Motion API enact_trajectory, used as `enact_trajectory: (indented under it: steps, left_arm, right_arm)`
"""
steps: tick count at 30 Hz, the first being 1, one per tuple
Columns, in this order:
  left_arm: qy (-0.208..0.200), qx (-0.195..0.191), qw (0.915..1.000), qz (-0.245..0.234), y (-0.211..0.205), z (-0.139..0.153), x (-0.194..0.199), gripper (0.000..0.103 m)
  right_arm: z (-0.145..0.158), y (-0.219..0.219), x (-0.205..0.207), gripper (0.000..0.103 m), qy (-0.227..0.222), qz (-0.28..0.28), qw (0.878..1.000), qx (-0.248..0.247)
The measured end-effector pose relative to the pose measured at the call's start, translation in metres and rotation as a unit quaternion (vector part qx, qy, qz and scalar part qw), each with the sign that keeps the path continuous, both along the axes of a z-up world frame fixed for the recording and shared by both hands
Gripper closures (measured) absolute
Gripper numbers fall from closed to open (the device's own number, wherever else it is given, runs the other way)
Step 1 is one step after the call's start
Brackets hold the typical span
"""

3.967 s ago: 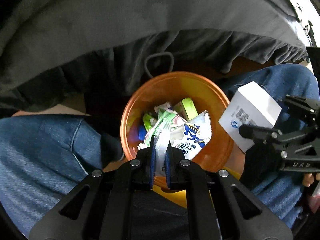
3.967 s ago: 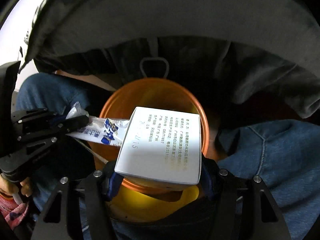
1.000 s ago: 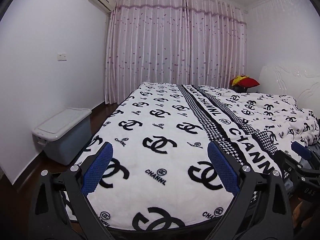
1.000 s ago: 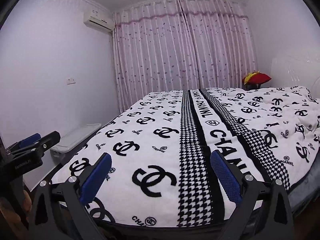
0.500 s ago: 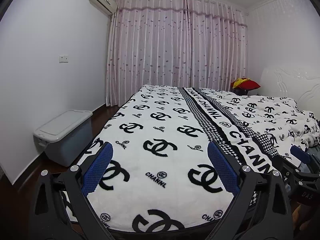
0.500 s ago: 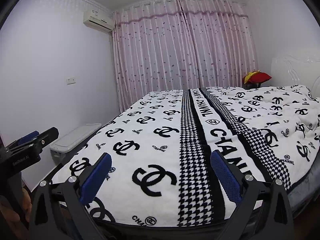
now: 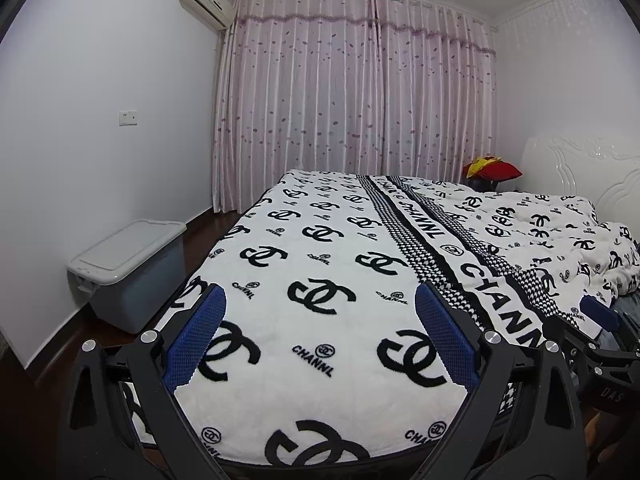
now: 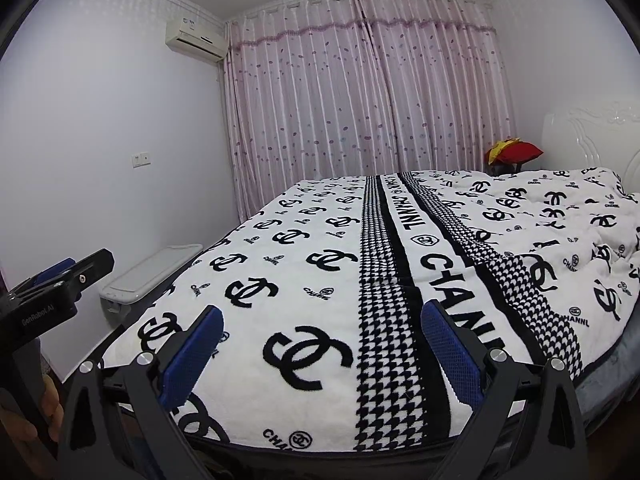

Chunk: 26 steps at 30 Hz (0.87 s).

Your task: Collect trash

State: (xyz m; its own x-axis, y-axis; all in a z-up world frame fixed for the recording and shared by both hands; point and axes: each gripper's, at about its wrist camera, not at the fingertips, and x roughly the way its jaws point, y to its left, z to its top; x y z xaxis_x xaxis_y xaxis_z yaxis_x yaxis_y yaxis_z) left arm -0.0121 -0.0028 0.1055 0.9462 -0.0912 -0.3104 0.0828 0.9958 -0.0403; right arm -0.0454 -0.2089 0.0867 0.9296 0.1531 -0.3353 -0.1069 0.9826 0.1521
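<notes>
No piece of trash and no bin shows in either view. My left gripper (image 7: pixel 319 294) is open and holds nothing; it hangs over the foot of a bed with a white blanket (image 7: pixel 320 248) printed with black logos. My right gripper (image 8: pixel 322 312) is open and empty too, level with the same bed end. Each gripper shows in the other's view: the right gripper (image 7: pixel 596 320) at the right edge, the left gripper (image 8: pixel 68 276) at the left edge with a hand under it.
A grey lidded storage box (image 7: pixel 128 268) stands on the dark floor by the left wall. Pink curtains (image 7: pixel 352 92) cover the far wall. A red and yellow bundle (image 7: pixel 492 170) lies beside the white headboard (image 7: pixel 580 168). The blanket is rumpled at the right.
Four seconds ago both grippers held trash over an orange bin, the left a wrapper, the right a white box. Now both are open, empty and face the bed. The view barely shifted in the last second.
</notes>
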Motion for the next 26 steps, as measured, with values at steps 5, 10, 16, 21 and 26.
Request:
enact_trajectory:
  steps: [5,10,16,21,26]
  left_arm:
    - [0.0,0.002,1.0,0.0,-0.0004,0.0002,-0.0004,0.01]
    - [-0.001,0.001,1.0,0.0,-0.0004,0.0005,-0.0008,0.01]
    - [0.0,0.002,1.0,-0.001,-0.0004,-0.0011,-0.0003,0.01]
    - [0.003,0.001,1.0,-0.003,-0.0005,-0.0022,0.0002,0.01]
    - [0.003,0.0,1.0,-0.002,-0.0003,-0.0015,0.001,0.01]
  right_arm:
    - [-0.0019,0.0003,0.001,0.005,0.004,0.0,1.0,0.001]
    - [-0.003,0.0015,0.0013,0.005,0.006,0.0,1.0,0.0]
    - [-0.0043,0.0012,0.0028,0.005,0.009,-0.001,1.0,0.001]
    - [-0.0047,0.0015,0.0033,0.005,0.01,-0.002,1.0,0.001]
    - [-0.0045,0.0018,0.0032,0.005,0.01,-0.003,1.0,0.002]
